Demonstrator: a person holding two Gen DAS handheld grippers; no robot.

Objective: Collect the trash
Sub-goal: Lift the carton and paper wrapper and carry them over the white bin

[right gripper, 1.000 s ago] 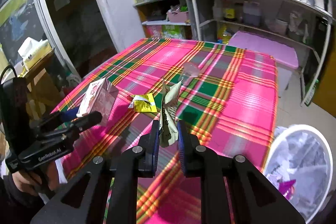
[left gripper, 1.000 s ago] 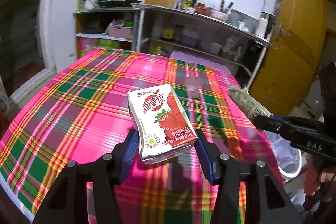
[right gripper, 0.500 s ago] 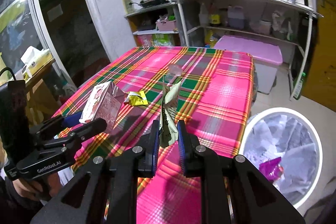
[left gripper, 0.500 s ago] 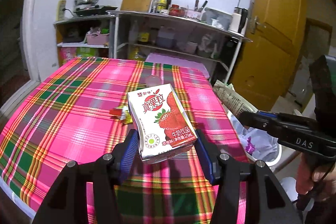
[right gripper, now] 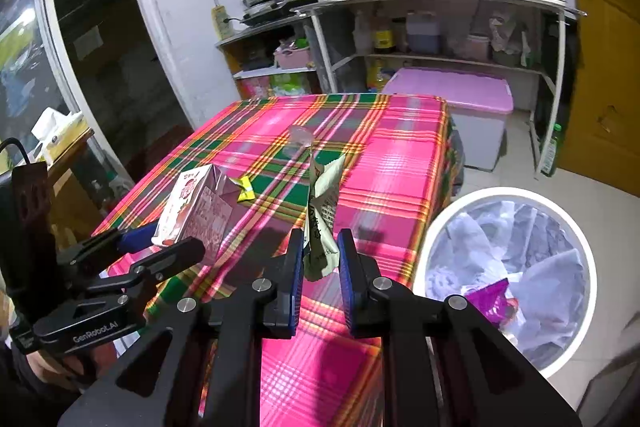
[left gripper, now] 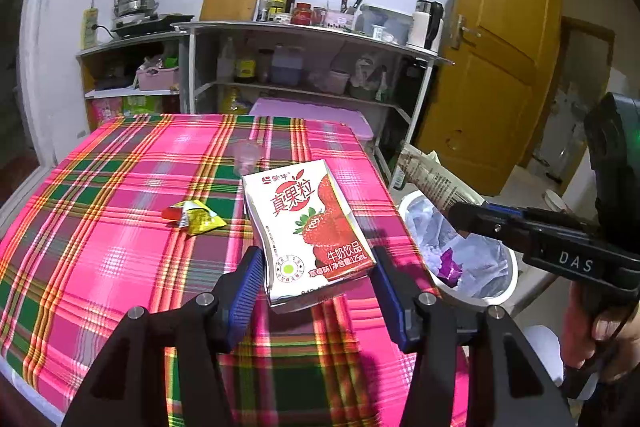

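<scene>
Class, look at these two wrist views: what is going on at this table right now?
A person is clearing rubbish with a hand-held gripper in each hand. The left hand-held gripper holds a strawberry milk carton above the plaid table. The right hand-held gripper pinches a crumpled wrapper, with the lined white bin on the floor just to its right. A yellow wrapper and a clear cup remain on the table.

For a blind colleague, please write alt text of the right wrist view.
The right gripper holds a crumpled wrapper over a pink plaid table, beside a white bin on the floor. At left, the left gripper holds a milk carton; a yellow wrapper and clear cup lie beyond.
</scene>
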